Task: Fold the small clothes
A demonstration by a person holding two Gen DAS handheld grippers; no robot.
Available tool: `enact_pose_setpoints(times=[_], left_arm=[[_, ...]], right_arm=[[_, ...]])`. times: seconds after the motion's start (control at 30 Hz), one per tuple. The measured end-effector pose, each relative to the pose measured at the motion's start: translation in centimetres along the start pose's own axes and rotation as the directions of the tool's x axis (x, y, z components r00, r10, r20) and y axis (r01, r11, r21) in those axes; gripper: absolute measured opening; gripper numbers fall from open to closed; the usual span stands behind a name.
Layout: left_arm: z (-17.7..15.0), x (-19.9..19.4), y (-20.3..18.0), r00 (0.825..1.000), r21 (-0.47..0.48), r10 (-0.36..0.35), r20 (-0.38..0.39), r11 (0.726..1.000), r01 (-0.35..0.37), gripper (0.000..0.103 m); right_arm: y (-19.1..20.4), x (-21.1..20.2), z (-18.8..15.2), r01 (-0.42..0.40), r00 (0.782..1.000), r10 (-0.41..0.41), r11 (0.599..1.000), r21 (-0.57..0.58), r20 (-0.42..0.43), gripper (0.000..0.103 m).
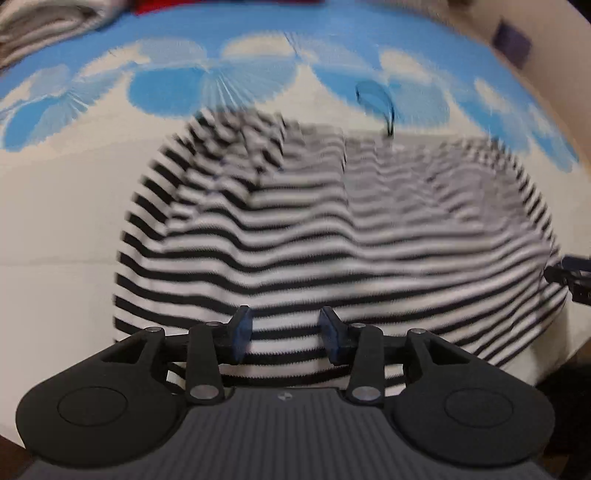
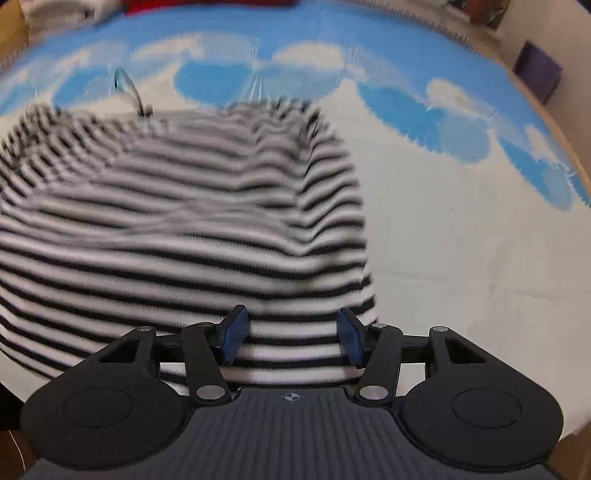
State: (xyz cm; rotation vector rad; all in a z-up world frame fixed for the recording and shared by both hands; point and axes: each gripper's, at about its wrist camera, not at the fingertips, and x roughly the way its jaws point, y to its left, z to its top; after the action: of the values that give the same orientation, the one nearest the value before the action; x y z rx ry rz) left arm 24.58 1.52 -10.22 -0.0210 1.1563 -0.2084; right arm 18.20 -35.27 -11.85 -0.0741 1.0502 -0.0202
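A black-and-white striped garment lies spread on a bed sheet printed with blue and white clouds; both views are motion-blurred. My left gripper is open, its blue-padded fingers over the garment's near hem toward its left side. My right gripper is open over the near hem of the same garment, close to its right edge. A dark hanging loop shows at the garment's far edge, and also in the right wrist view. The right gripper's tip shows at the left view's right edge.
Folded grey-white cloth and something red lie at the bed's far end. A purple box stands by the wall at the far right. White sheet extends to the right of the garment.
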Motion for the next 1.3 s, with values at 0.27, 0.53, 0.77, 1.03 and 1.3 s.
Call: enact_pose_setpoints(times=[0.27, 0.53, 0.77, 1.03, 1.3], left_arm=[[-3.0, -4.8, 1.1, 0.99, -0.155, -0.063, 0.124, 0.985, 0.082, 0.045], [-7.4, -4.9, 1.9, 0.995, -0.159, -0.011, 0.095, 0.987, 0.026, 0.045], [-9.4, -3.3, 5.5, 0.997, -0.313, -0.061, 0.037, 0.947, 0.07, 0.047], [-10.1, -1.0, 8.6, 0.997, -0.483, -0.048, -0.056, 0.876, 0.015, 0.056], [-10.5, -0.9, 10.4, 0.995, -0.609, -0.102, -0.008, 0.79, 0.076, 0.063]], right_arm=[[-6.1, -7.6, -0.2, -0.021, 0.95, -0.03, 0.987, 0.158, 0.312, 0.056], [-8.9, -8.8, -1.2, -0.119, 0.937, -0.007, 0.934, 0.338, 0.35, 0.056], [-8.2, -8.4, -1.9, -0.099, 0.941, -0.009, 0.948, 0.303, 0.338, 0.056], [-7.9, -8.1, -2.0, -0.087, 0.948, -0.013, 0.95, 0.3, 0.319, 0.056], [-7.8, -8.1, -2.0, -0.09, 0.948, -0.01, 0.95, 0.3, 0.318, 0.056]])
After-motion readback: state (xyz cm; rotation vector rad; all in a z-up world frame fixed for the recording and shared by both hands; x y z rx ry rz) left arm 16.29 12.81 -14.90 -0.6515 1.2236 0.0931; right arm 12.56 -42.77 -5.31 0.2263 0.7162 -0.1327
